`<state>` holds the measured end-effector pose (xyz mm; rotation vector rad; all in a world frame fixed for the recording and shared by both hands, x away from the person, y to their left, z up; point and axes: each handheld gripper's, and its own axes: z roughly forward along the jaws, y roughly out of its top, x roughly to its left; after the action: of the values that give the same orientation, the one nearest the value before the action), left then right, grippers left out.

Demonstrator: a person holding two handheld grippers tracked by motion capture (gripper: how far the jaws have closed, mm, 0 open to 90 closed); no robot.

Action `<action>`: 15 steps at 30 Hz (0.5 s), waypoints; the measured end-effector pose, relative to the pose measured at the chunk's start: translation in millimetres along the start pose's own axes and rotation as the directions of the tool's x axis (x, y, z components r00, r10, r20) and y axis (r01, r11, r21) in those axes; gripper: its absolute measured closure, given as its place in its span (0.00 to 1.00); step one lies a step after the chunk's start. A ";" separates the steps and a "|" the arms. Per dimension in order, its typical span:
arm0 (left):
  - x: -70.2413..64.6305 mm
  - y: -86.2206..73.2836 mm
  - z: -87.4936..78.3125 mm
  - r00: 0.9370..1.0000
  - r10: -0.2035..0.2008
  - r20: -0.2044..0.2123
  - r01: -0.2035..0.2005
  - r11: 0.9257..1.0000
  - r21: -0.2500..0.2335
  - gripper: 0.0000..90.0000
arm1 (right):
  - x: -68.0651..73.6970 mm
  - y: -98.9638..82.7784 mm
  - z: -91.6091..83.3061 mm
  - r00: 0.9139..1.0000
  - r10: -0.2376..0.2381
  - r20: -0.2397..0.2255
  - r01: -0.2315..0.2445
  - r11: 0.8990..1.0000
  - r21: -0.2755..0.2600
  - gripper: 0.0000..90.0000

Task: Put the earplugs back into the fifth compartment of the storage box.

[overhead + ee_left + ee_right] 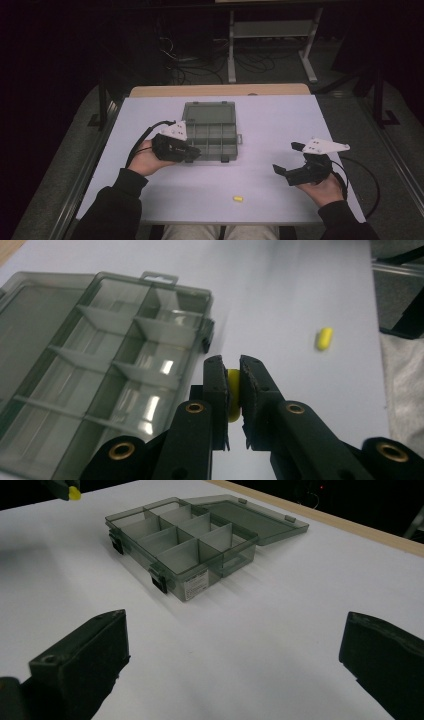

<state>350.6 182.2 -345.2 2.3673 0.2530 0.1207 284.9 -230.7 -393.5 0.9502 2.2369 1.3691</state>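
Observation:
My left gripper (234,364) is shut on a small yellow capsule-shaped piece (233,392), held just off the front corner of a smoky grey compartment box (105,365). In the high view the left gripper (196,152) sits at the box's (210,131) front left edge. The box's lid (208,111) lies open toward the back, and its compartments look empty. A second yellow piece (238,199) lies on the table near the front edge, also seen as the loose yellow piece (324,338). My right gripper (287,157) is open, with its jaws wide apart over bare table (235,650).
The white table top (270,120) has a wooden strip (220,90) along its far edge. Beyond it are a dark floor, cables and a metal stand (270,30). A black cable (362,175) trails from the right gripper near the table's right edge.

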 end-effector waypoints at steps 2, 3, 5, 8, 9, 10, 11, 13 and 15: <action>3.9 -1.6 -3.3 1.000 -0.009 -0.009 0.009 1.000 0.003 0.91 | 0.1 0.0 0.4 1.000 0.000 -0.002 0.000 1.000 0.002 0.00; 6.1 -2.7 -4.6 1.000 -0.014 -0.014 0.014 1.000 0.002 0.91 | 0.1 -0.1 0.6 1.000 0.000 -0.003 0.000 1.000 0.003 0.00; 10.5 -5.2 -7.0 0.999 -0.027 -0.028 0.027 1.000 0.009 0.91 | 0.0 -0.2 0.5 1.000 0.001 -0.002 -0.001 1.000 0.002 0.00; 18.7 -10.6 -10.7 0.998 -0.052 -0.044 0.052 0.999 0.005 0.91 | -0.2 -0.2 0.4 1.000 0.003 -0.003 -0.002 1.000 0.004 0.00; 21.0 -12.5 -11.4 0.997 -0.061 -0.048 0.061 0.998 0.007 0.91 | -0.1 -0.3 0.5 1.000 0.003 -0.005 -0.003 1.000 0.003 0.00; 23.4 -14.4 -11.9 0.996 -0.070 -0.052 0.070 0.997 0.009 0.91 | 0.0 -0.5 0.7 1.000 0.003 -0.007 -0.003 1.000 0.004 0.00; 25.7 -16.5 -12.2 0.995 -0.077 -0.059 0.078 0.997 0.013 0.91 | -0.1 -0.6 1.0 1.000 0.001 -0.009 -0.001 1.000 0.006 0.00; 30.9 -21.1 -12.6 0.994 -0.092 -0.066 0.094 0.995 0.021 0.91 | 0.1 -0.8 1.5 1.000 0.001 -0.010 -0.001 1.000 0.009 0.00; 35.5 -26.1 -12.2 0.991 -0.115 -0.072 0.117 0.993 0.022 0.91 | 0.0 -0.8 1.6 1.000 0.002 -0.011 -0.002 1.000 0.010 0.00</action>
<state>379.5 216.5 -354.0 2.3708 0.4273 0.1463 285.5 -229.8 -395.0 0.9507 2.2537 1.3691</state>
